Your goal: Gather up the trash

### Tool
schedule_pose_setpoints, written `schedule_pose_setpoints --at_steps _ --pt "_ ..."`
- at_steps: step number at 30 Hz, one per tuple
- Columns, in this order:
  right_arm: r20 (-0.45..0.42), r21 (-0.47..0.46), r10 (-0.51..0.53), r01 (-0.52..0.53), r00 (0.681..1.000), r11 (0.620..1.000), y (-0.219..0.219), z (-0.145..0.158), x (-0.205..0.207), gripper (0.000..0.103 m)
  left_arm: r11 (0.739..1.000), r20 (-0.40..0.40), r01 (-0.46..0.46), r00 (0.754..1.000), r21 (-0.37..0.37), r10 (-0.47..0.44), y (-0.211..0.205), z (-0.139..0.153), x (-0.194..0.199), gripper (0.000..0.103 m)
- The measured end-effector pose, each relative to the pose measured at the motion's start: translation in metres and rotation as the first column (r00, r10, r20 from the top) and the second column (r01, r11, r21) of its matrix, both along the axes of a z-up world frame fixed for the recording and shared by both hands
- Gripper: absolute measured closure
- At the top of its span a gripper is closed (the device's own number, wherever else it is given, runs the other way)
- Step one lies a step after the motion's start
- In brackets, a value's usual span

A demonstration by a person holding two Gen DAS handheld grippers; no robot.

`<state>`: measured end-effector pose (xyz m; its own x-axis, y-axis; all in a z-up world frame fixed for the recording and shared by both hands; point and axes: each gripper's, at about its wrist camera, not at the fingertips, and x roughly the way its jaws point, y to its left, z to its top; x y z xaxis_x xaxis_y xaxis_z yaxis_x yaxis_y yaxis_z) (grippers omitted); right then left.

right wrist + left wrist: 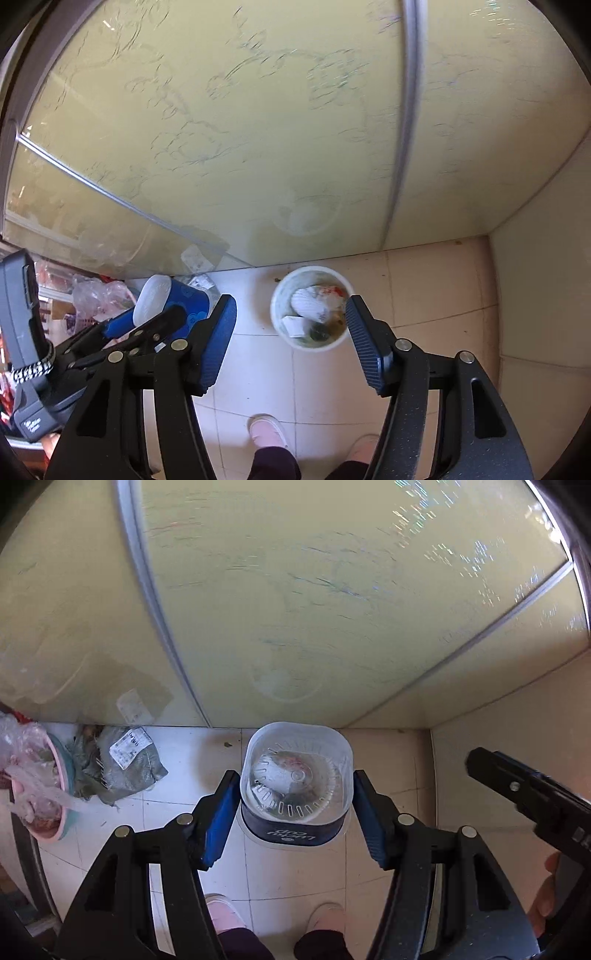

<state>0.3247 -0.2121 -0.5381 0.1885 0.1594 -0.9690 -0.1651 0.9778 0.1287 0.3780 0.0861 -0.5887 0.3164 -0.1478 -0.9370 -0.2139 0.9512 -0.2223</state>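
Observation:
My left gripper (295, 806) is shut on a blue lunch cup (295, 794) with a clear lid, holding it by its sides above the floor. In the right wrist view the same cup (173, 302) shows at the left in the left gripper (147, 325). My right gripper (291, 325) is open and empty, held above a round white trash bin (310, 308) on the tiled floor; the bin holds crumpled paper and food scraps. The right gripper's black finger (517, 786) shows at the right of the left wrist view.
A yellowish glass sliding door (258, 129) stands just behind the bin, with a wall (546, 277) on the right. A grey parcel bag (125, 764) and a pink basin with plastic bags (40, 794) lie on the floor at left. The person's feet (267, 430) are below.

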Motion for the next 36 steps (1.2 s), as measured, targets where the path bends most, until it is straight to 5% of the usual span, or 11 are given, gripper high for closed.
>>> schedule_pose_setpoints --at_steps 5,11,20,29,36 --pt "0.020 -0.021 -0.025 0.026 0.999 0.999 -0.010 0.024 0.002 0.045 0.999 -0.019 0.010 1.000 0.037 -0.010 -0.015 0.013 0.005 0.035" --pt "0.069 -0.015 -0.027 0.028 0.997 1.000 -0.013 0.083 -0.004 0.045 0.998 0.020 0.005 1.000 0.062 -0.007 -0.020 0.074 -0.006 0.035" --pt "0.261 0.033 0.035 -0.045 0.965 0.998 -0.015 0.259 -0.034 0.045 0.990 0.246 -0.056 0.969 0.127 0.023 -0.038 0.272 -0.064 0.035" --pt "0.525 0.091 0.118 -0.194 0.843 0.977 -0.006 0.439 -0.110 0.045 0.987 0.544 -0.086 0.839 0.136 -0.001 -0.064 0.478 -0.170 0.035" --pt "0.677 0.090 0.132 -0.260 0.724 0.961 0.022 0.509 -0.184 0.045 0.981 0.696 -0.083 0.716 0.174 -0.063 -0.071 0.566 -0.260 0.023"
